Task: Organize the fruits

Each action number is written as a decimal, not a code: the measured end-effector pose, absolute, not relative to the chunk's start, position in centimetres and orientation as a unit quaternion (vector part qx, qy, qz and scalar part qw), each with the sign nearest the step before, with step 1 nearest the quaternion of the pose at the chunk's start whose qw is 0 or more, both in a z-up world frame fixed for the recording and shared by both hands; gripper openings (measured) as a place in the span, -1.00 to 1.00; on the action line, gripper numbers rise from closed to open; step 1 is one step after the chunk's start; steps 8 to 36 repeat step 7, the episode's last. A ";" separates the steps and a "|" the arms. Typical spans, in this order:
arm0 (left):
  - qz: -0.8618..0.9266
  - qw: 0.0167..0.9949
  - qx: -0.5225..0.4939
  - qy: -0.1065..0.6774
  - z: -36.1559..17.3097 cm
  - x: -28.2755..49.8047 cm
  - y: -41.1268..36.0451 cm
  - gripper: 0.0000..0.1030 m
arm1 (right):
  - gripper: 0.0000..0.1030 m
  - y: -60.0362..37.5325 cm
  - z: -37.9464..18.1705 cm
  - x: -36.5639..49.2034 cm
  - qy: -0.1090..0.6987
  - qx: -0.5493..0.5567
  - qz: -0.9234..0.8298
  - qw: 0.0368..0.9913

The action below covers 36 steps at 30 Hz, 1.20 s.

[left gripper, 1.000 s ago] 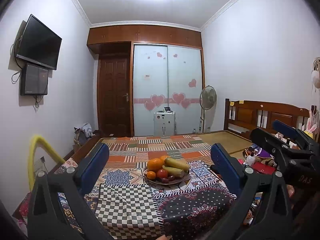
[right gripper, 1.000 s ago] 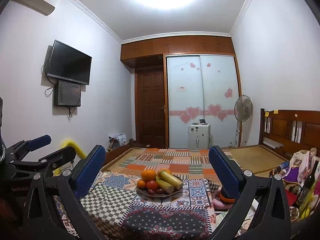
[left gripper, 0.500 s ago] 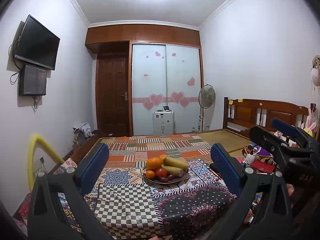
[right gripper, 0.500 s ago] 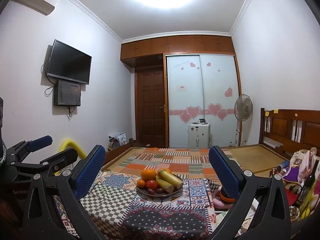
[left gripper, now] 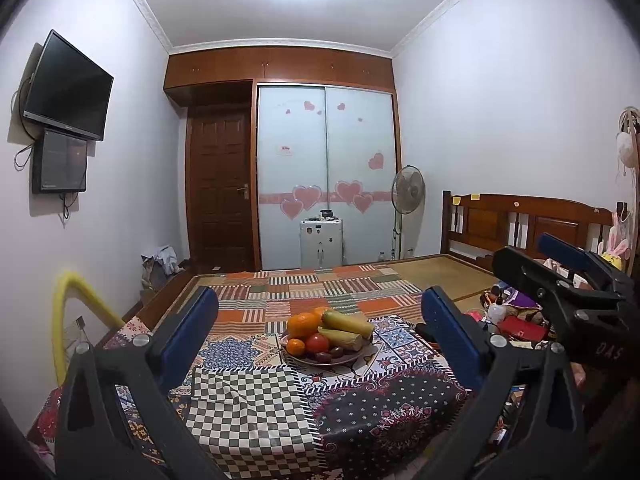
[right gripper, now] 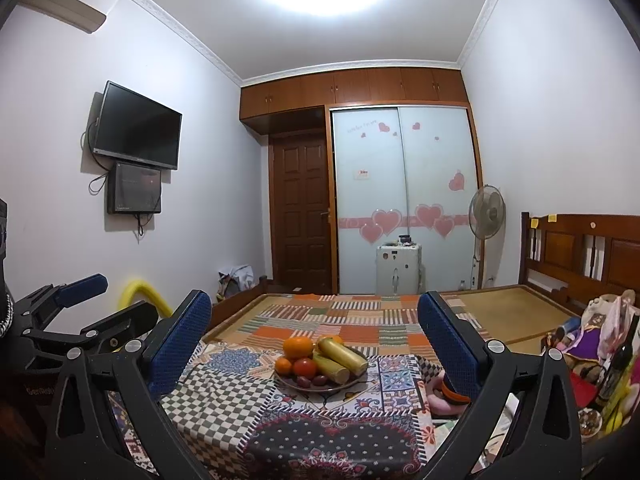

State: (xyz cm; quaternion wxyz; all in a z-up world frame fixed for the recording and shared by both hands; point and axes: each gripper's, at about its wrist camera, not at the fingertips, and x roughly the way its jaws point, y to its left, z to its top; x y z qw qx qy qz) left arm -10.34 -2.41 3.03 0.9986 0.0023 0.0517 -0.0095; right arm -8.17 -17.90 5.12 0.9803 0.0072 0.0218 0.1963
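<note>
A plate (left gripper: 347, 358) (right gripper: 304, 388) of fruit sits mid-table on a patchwork cloth (left gripper: 248, 408). It holds a big orange (left gripper: 302, 325) (right gripper: 297, 346), a small orange (left gripper: 296, 346), a red tomato (left gripper: 317, 342) (right gripper: 305, 367), two yellow-green corn cobs (left gripper: 347, 322) (right gripper: 343, 354) and dark small fruits (left gripper: 323, 357). My left gripper (left gripper: 320, 332) is open and empty, well short of the plate. My right gripper (right gripper: 314, 332) is open and empty, also held back from it. Each gripper shows at the edge of the other's view.
The table (right gripper: 360, 452) stands before a bed with a striped quilt (left gripper: 320, 288) and a wooden headboard (left gripper: 520, 220). Clutter with toys and bottles (right gripper: 600, 352) lies at the right. A yellow tube (left gripper: 68, 312) curves at the left.
Both views have shifted only slightly; the left camera has tilted a little upward. The fruit has not moved and both grippers stay open.
</note>
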 end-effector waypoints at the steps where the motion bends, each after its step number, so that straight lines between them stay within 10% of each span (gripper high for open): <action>1: -0.010 0.999 0.001 0.052 3.0 -10.3 -2.4 1.00 | 1.00 -17.9 5.1 -8.2 0.022 0.007 0.196 0.980; 36: -0.007 0.998 -0.007 0.058 2.8 -10.0 -2.1 1.00 | 1.00 -17.9 4.9 -8.0 0.028 0.010 0.197 0.980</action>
